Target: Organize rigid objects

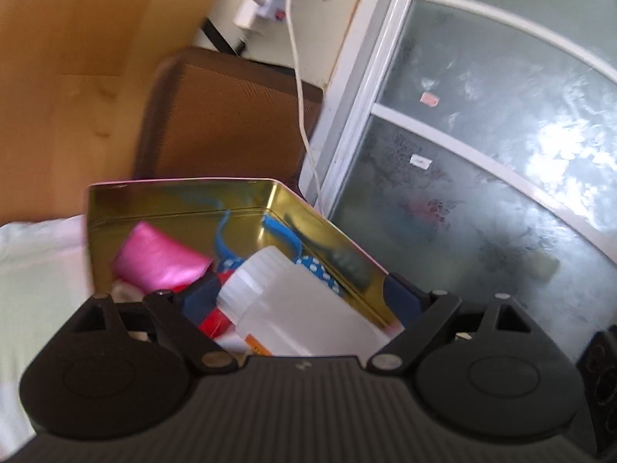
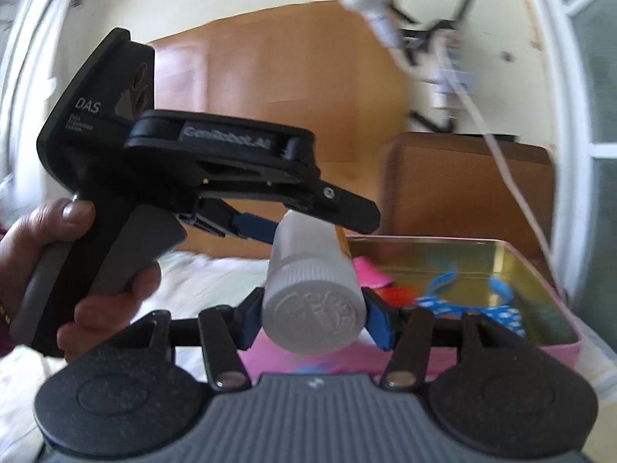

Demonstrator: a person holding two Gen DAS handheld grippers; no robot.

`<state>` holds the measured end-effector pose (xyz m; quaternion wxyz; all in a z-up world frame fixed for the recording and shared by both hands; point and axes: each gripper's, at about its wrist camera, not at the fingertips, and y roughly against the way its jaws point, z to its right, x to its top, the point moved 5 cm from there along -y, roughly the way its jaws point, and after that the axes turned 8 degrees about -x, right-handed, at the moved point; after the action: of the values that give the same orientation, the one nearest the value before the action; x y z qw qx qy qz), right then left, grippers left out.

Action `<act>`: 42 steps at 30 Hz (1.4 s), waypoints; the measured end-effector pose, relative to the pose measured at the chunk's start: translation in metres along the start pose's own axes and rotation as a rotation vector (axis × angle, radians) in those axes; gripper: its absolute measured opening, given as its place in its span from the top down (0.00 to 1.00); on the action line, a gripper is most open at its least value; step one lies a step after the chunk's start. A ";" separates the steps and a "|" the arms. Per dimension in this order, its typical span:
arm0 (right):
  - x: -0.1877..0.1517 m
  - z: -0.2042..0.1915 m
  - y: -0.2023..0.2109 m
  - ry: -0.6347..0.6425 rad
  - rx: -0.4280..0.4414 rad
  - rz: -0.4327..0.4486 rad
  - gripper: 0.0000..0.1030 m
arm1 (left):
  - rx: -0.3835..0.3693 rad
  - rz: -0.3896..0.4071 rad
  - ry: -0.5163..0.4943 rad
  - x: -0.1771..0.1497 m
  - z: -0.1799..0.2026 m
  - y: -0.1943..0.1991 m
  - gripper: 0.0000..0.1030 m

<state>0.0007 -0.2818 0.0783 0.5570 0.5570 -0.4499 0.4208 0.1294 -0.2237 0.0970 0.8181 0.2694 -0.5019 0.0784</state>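
A white plastic bottle [image 1: 300, 305] with a ribbed screw cap is held by its body between the blue pads of my left gripper [image 1: 304, 301], above an open pink tin with a gold inside [image 1: 185, 200]. In the right wrist view the bottle's cap [image 2: 314, 310] sits between the blue pads of my right gripper [image 2: 314, 318], which closes on it. The left gripper [image 2: 270, 227] shows there, held in a hand. The tin [image 2: 547, 270] holds a pink object [image 1: 158, 256], a red item [image 1: 214, 324] and blue polka-dot pieces [image 2: 470, 310].
The tin rests on a white cloth-covered surface [image 1: 34, 270]. A brown cushioned chair back [image 1: 227, 115] and a wooden panel [image 1: 69, 58] stand behind. A white cable [image 1: 304, 115] hangs beside a frosted glass door [image 1: 482, 154] at right.
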 end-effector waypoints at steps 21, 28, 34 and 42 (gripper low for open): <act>-0.003 0.069 -0.046 -0.170 -0.145 0.013 0.39 | 0.328 0.034 -0.012 -0.009 -0.003 -0.004 0.06; -0.004 0.055 0.010 -0.227 -0.154 0.126 0.35 | 0.389 0.124 -0.058 -0.026 0.015 0.046 0.00; -0.006 0.035 0.048 -0.242 -0.153 0.145 0.34 | 0.420 0.159 -0.062 -0.042 0.025 0.080 0.00; -0.016 0.008 0.078 -0.255 -0.144 0.101 0.31 | 0.454 0.151 -0.037 -0.069 0.026 0.113 0.00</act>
<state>-0.0796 -0.2870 0.0812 0.5118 0.5413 -0.5734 0.3410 0.0314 -0.1323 0.0875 0.7189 0.4097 -0.5051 0.2453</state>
